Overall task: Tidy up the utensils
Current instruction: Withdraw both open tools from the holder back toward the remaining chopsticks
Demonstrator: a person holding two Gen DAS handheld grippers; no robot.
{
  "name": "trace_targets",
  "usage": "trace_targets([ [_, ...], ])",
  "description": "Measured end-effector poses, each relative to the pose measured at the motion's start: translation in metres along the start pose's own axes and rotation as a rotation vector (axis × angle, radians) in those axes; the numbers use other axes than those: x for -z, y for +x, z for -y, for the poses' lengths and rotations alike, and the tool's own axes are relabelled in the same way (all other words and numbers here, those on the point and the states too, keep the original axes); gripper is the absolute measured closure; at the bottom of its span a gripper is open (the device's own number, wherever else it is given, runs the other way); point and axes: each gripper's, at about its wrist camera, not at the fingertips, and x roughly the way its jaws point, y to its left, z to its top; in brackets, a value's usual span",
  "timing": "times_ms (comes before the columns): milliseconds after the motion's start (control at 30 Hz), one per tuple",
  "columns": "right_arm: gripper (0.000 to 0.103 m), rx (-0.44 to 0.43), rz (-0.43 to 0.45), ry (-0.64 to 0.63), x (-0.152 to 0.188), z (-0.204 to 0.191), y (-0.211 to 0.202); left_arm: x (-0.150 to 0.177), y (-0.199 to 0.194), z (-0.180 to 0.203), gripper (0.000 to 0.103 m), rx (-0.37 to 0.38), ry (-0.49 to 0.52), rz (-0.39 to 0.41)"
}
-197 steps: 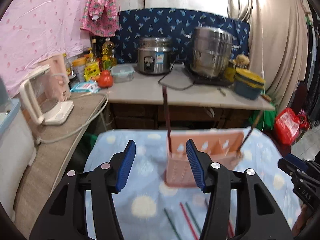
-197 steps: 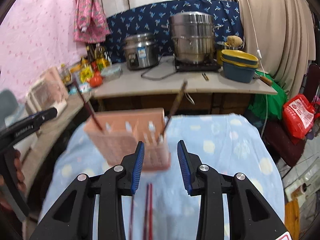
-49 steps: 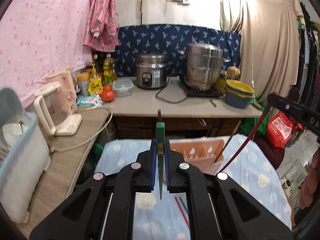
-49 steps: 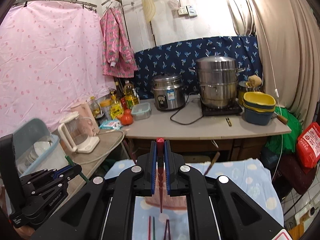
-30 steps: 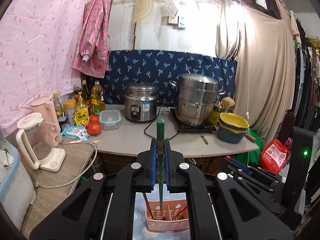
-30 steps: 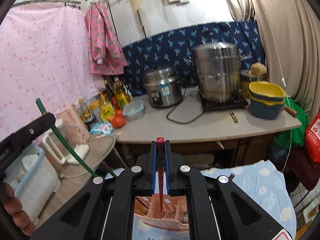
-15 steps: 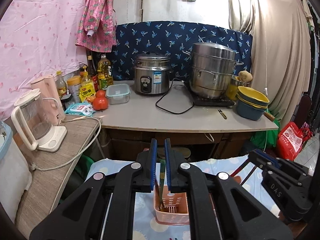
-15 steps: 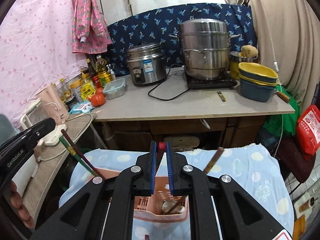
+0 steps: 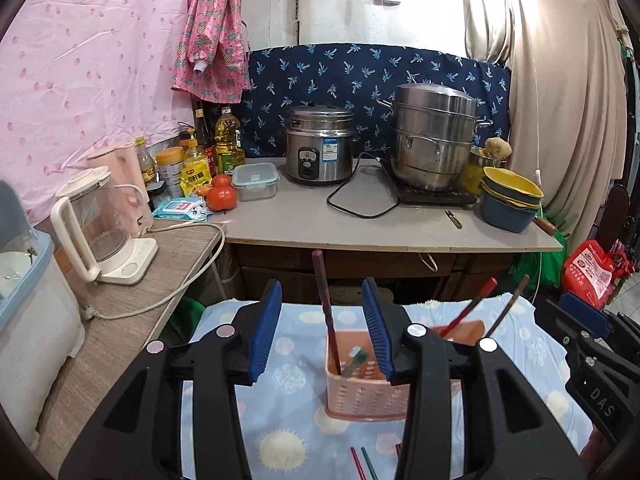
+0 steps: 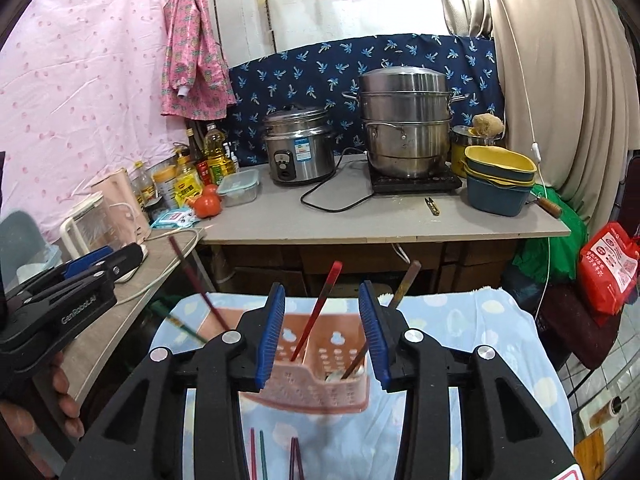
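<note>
Chopsticks (image 10: 316, 316) stand in the pink basket (image 10: 320, 392) because both hand-held grippers, left (image 9: 322, 330) and right (image 10: 322, 334), are opening empty above it.

Left tongs (image 9: 322, 334) and right tongs (image 10: 322, 334) both opening, nothing gripped, angled downward

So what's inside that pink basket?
Chopsticks lean in the pink basket: a red one, brown one, purple one, green one. The gripper fingers hide its floor.

A blue spotted cloth (image 9: 296, 408) carries the pink utensil basket (image 9: 360, 396) and loose chopsticks (image 10: 258, 454).
</note>
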Motion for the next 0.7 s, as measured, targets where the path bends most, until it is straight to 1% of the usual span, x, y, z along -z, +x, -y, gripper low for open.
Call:
trace_targets([
  [367,0.065,0.014,-0.032,-0.061,0.053,-0.018,-0.051,0.043,-0.043,-0.005,0.063,-0.001,-0.005,-0.047],
  [700,0.065,0.026,-0.127,-0.055,0.111,-0.016,-0.07,0.091,-0.062,-0.01,0.063,0.001,-0.012,-0.128],
])
